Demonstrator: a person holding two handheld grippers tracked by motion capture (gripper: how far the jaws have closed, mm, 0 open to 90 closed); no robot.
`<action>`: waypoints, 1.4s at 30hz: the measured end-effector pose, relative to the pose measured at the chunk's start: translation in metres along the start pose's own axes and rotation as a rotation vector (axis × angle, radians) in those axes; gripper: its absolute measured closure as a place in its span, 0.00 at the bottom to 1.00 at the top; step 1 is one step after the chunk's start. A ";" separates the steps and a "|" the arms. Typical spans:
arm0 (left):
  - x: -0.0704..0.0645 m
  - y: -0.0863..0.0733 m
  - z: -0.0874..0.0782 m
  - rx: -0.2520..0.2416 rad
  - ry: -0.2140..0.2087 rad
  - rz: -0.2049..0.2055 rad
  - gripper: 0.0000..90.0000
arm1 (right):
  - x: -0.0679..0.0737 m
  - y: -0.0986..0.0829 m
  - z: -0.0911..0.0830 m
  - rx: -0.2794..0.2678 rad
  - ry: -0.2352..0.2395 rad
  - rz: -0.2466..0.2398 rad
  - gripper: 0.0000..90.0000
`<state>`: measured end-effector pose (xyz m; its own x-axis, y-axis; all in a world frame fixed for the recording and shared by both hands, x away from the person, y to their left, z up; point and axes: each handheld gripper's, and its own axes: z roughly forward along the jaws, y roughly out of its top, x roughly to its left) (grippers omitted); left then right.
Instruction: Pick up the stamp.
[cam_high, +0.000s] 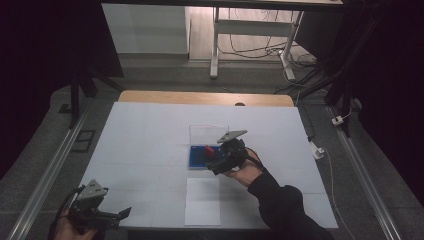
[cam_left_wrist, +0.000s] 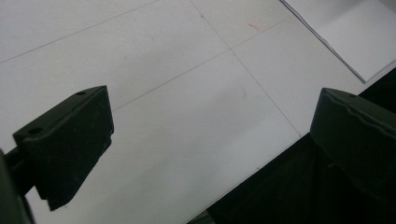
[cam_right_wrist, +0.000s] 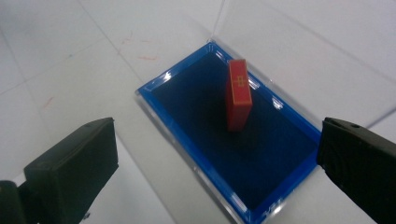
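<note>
While my left claw (cam_high: 112, 214) idles at about seven o'clock on the table (cam_high: 150, 130), close to the near edge, its two blunt black jaws stand wide apart with nothing between them; in the left gripper view they frame smooth white tabletop crossed by thin seam lines, and the matte dark drop beyond the edge. A flat white sheet (cam_high: 202, 201) lies at six o'clock, rectangular and plain.

Past it, near the centre of the table, my right claw (cam_high: 216, 161) hangs over the shallow blue tray (cam_high: 196, 161), jaws spread wide and gripping nothing. In the right gripper view the tray (cam_right_wrist: 154, 84) is a rectangle with a glossy bright-blue rim and a dark, velvety navy floor. The small red block (cam_right_wrist: 238, 95) stands upright on that floor, towards the tray's far end, slab-shaped and smooth, with a fine gold pattern on its narrow face; it sits between my jaws' lines but well ahead of them, untouched. At twelve o'clock of the tray a clear lid (cam_high: 208, 134) rises, thin and transparent.
</note>
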<state>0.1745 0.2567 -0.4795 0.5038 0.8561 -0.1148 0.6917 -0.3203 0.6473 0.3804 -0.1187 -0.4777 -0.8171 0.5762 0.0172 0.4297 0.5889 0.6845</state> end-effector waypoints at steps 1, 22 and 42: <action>0.000 0.000 0.000 0.000 0.000 0.000 0.00 | 0.000 0.001 0.002 0.001 -0.004 -0.003 0.00; -0.001 0.001 0.001 0.007 -0.013 0.022 0.01 | -0.012 0.015 0.034 0.042 -0.026 -0.035 0.45; -0.001 0.001 0.001 0.008 -0.019 0.030 0.01 | -0.019 0.018 0.034 0.034 0.017 -0.082 0.90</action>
<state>0.1750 0.2552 -0.4797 0.5341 0.8383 -0.1095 0.6802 -0.3492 0.6445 0.4165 -0.1000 -0.4909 -0.8565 0.5155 -0.0253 0.3734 0.6528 0.6591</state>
